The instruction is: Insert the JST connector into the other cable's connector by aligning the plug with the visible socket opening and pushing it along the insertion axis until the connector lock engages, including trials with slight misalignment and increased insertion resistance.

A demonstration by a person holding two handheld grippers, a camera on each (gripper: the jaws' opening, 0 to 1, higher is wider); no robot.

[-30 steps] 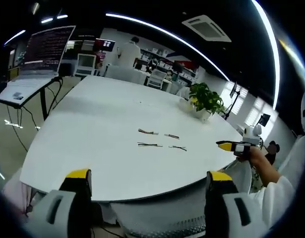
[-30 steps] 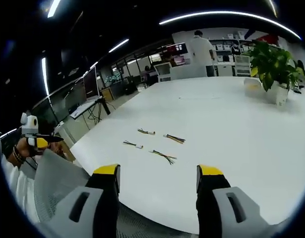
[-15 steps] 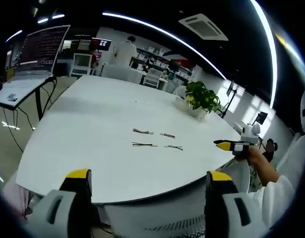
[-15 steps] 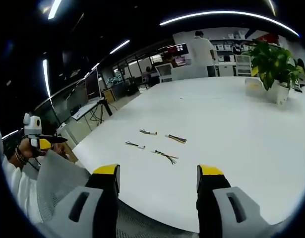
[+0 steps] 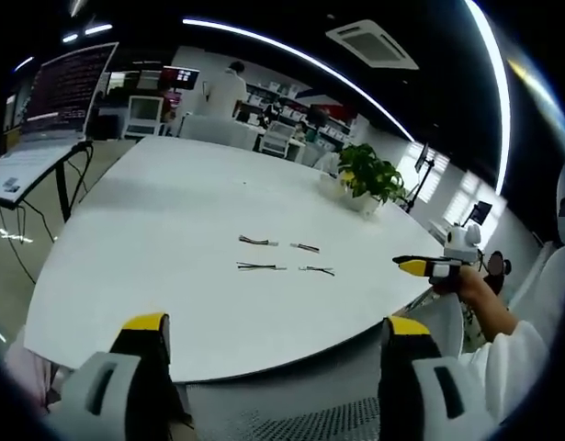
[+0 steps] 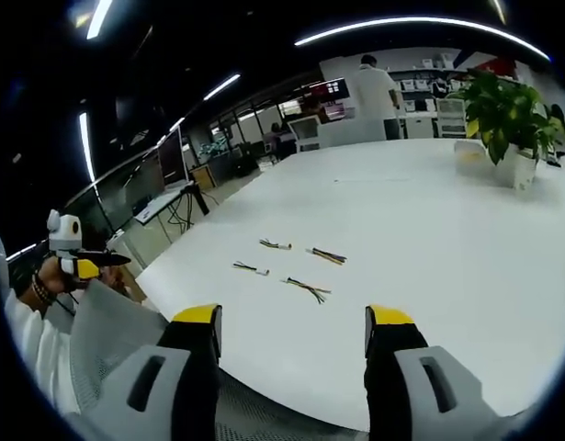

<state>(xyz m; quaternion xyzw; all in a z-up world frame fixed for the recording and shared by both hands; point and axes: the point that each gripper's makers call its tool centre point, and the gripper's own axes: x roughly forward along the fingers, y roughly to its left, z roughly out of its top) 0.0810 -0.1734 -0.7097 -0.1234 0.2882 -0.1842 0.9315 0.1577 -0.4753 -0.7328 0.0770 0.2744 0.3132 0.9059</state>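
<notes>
Hovering off the near edge of the round white surface (image 5: 172,230), both yellow-tipped tools hold nothing, jaws spread wide: left tool (image 5: 275,323), right tool (image 6: 291,317). Four short multicoloured wire leads with small JST connector ends lie in a loose cluster out on the surface: (image 5: 256,242), (image 5: 306,247), (image 5: 259,266), (image 5: 317,270). They sit well ahead of both tools, roughly between them, long axes crosswise to each tool's reach. Neither hand looks clearly nearer. Which lead carries plug or socket is too small to tell.
</notes>
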